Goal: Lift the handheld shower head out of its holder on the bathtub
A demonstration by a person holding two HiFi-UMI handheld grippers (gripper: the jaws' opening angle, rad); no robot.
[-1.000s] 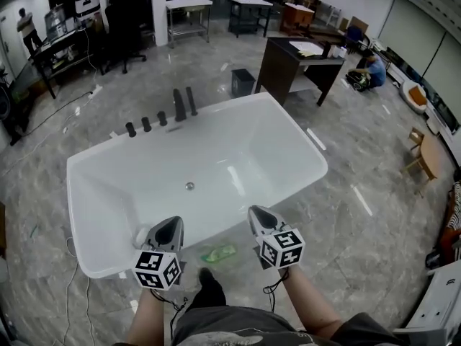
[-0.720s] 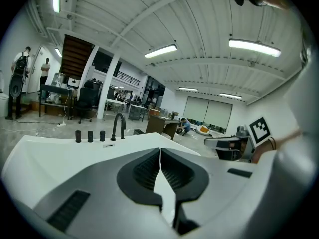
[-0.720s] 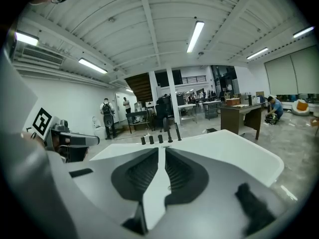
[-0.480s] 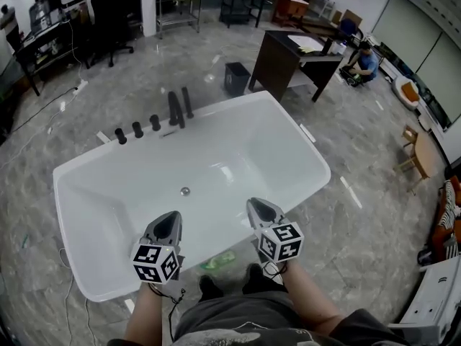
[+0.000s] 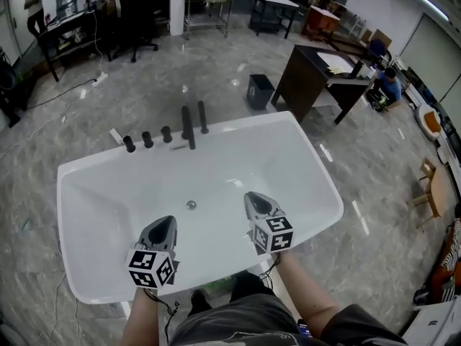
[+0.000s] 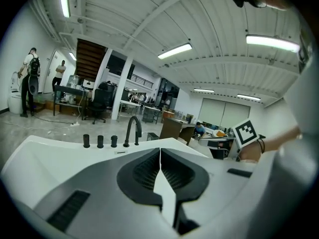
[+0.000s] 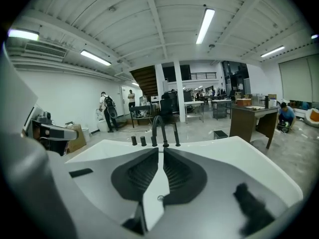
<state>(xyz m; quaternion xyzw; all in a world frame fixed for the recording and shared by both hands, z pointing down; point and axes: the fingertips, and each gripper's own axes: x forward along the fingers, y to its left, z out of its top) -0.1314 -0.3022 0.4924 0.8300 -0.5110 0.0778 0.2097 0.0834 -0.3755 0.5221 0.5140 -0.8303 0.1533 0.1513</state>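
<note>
A white bathtub (image 5: 79,193) lies below me, its black fittings on the far rim. The handheld shower head (image 5: 202,117) stands upright in its holder, just right of the arched faucet (image 5: 188,127) and three knobs (image 5: 147,140). My left gripper (image 5: 164,223) and right gripper (image 5: 256,197) hover side by side over the tub's near half, both shut and empty, well short of the fittings. In the right gripper view the shower head (image 7: 175,133) rises straight beyond the closed right gripper (image 7: 160,149). In the left gripper view the faucet (image 6: 132,131) stands beyond the closed left gripper (image 6: 160,149).
The drain (image 5: 191,205) sits mid-tub between the grippers. Behind the tub are a dark desk (image 5: 317,71), a black bin (image 5: 259,91) and a crouching person (image 5: 390,85). More tables and standing people (image 5: 32,6) fill the back.
Both grippers have moved forward from the tub's near rim to over its basin, still shut. The tub and its fittings now lie closer in the head view.
</note>
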